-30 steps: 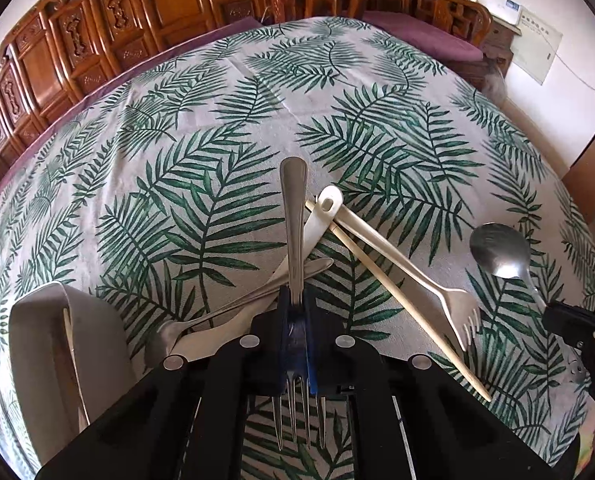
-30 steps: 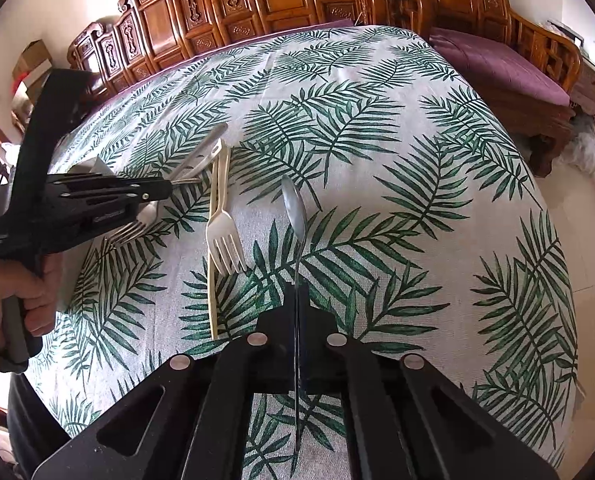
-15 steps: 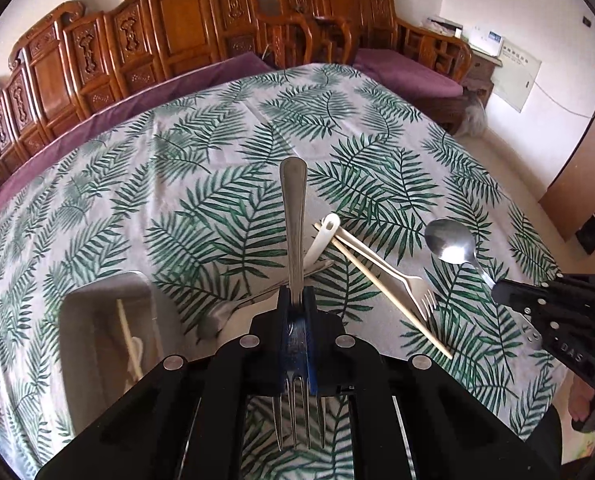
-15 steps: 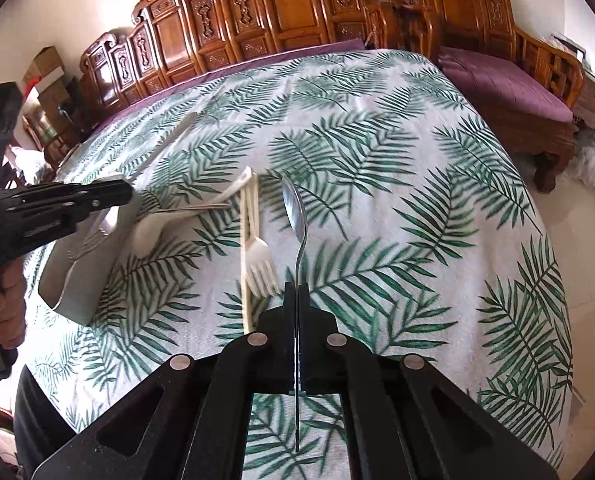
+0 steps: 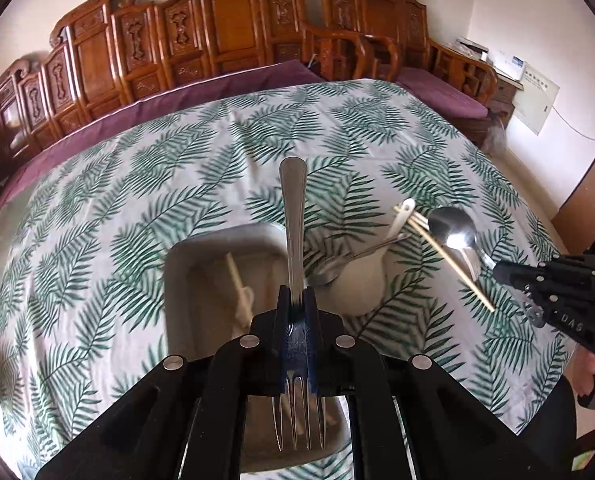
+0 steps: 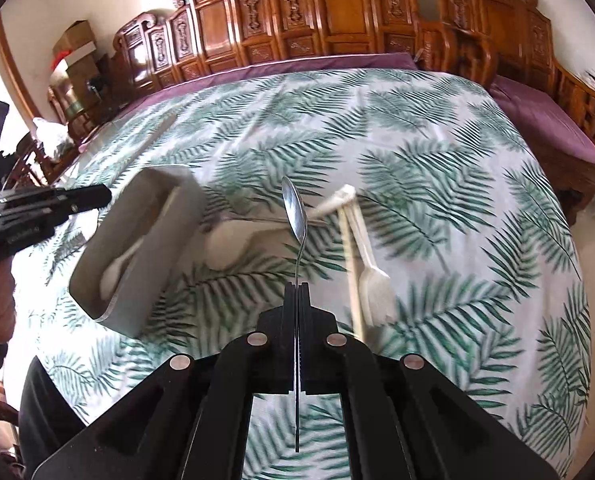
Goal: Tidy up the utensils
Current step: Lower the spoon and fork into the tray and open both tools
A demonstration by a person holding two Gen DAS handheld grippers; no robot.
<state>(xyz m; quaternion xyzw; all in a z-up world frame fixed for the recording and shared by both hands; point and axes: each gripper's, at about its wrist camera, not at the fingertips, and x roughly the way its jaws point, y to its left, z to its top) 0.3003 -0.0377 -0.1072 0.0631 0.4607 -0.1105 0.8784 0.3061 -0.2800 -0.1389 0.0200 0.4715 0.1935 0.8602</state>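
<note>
The left gripper [image 5: 295, 312] is clamping a metal fork [image 5: 294, 216] at its neck, directly above the grey tray [image 5: 185, 280]; the right gripper [image 6: 297, 300] is pinching a steel spoon [image 6: 294, 210] by its thin handle, right of the tray. Both are looking stiff, light and slick, likely pivoting if gripped loosely.

Both wrist views: steep, close, sharing tray [image 5: 185, 280].

A metal spoon [image 6: 295, 216] is clamped edge-on in the right gripper [image 6: 297, 292], while a grey tray [image 6: 153, 240] with a white spoon [image 6: 117, 268] is seen at ten o'clock and a white fork [image 6: 371, 276] at two o'clock on the leaf-print tablecloth [image 6: 437, 184].
</note>
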